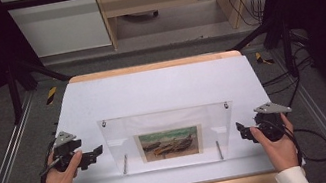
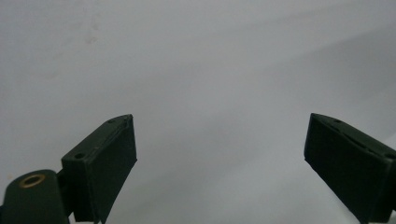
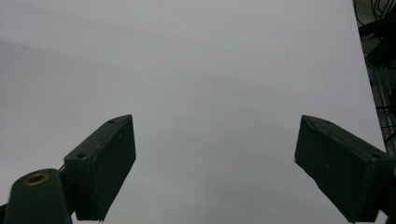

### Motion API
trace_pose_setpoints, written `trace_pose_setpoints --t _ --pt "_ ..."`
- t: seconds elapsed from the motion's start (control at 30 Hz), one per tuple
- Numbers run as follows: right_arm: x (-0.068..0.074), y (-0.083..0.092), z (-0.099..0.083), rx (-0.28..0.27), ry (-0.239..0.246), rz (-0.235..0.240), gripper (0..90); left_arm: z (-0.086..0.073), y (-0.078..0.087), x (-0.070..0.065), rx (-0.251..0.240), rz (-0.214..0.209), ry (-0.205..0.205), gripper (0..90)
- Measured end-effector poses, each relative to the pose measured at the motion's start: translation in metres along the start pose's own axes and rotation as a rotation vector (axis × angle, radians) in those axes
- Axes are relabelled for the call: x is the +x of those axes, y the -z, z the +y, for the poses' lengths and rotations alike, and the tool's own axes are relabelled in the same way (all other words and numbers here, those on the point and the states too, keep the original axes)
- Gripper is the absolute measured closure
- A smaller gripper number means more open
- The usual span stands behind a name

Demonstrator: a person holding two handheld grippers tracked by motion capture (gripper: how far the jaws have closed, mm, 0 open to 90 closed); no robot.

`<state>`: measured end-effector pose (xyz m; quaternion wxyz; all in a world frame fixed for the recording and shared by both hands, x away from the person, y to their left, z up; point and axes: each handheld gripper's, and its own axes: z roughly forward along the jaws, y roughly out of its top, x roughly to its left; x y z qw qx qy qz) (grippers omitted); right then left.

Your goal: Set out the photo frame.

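A clear acrylic picture frame, long axis running crosswise, is laid flat on the white table cover between the left gripper and the right gripper, equally near both, each gripper's jaws spread wide, empty and turned inward toward it.

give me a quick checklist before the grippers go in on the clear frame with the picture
1. Left gripper open: ok, its jaws stand wide apart in the left gripper view.
2. Right gripper open: ok, jaws wide apart in the right gripper view.
3. Both grippers empty: ok, nothing but white table cover between the jaws.
4. Clear frame free of both grippers: ok, one gripper flanks each side with a gap.
5. Picture centred in the frame: ok, roughly.
6. Frame flat or propped on its two metal pins: cannot tell.
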<state>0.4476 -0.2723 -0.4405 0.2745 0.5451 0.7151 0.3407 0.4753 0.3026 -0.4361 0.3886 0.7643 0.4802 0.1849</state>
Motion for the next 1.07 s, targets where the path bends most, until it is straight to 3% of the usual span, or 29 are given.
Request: trace_pose_setpoints --t 0.23,0.33,0.47,0.63,0.73,0.8,0.97,1.07 --pt "-0.007 -0.016 0.006 0.031 -0.046 0.011 14.8 0.011 -0.020 0.004 0.073 0.025 0.011 8.7" --pt "-0.009 -0.022 0.005 0.051 -0.074 0.018 14.8 0.010 -0.025 0.005 0.097 0.040 -0.004 9.0" --pt "-0.014 -0.025 0.001 0.068 -0.077 0.019 14.8 0.004 -0.032 0.009 0.131 0.088 -0.031 9.0" --pt "-0.018 -0.026 -0.008 0.081 -0.090 0.016 15.1 -0.007 -0.030 0.010 0.121 0.122 -0.032 8.9" --pt "-0.017 -0.025 -0.013 0.080 -0.081 0.006 15.1 -0.011 -0.029 0.008 0.124 0.139 -0.054 8.4" --pt "-0.014 -0.024 -0.019 0.076 -0.057 -0.009 15.1 -0.016 -0.025 0.004 0.135 0.167 -0.098 8.3" --pt "-0.015 -0.017 -0.027 0.043 -0.017 -0.040 16.3 -0.018 -0.019 -0.003 0.112 0.195 -0.154 8.1" --pt "-0.017 -0.012 -0.029 0.017 -0.023 -0.055 17.8 -0.019 -0.017 -0.004 0.103 0.204 -0.172 8.1"
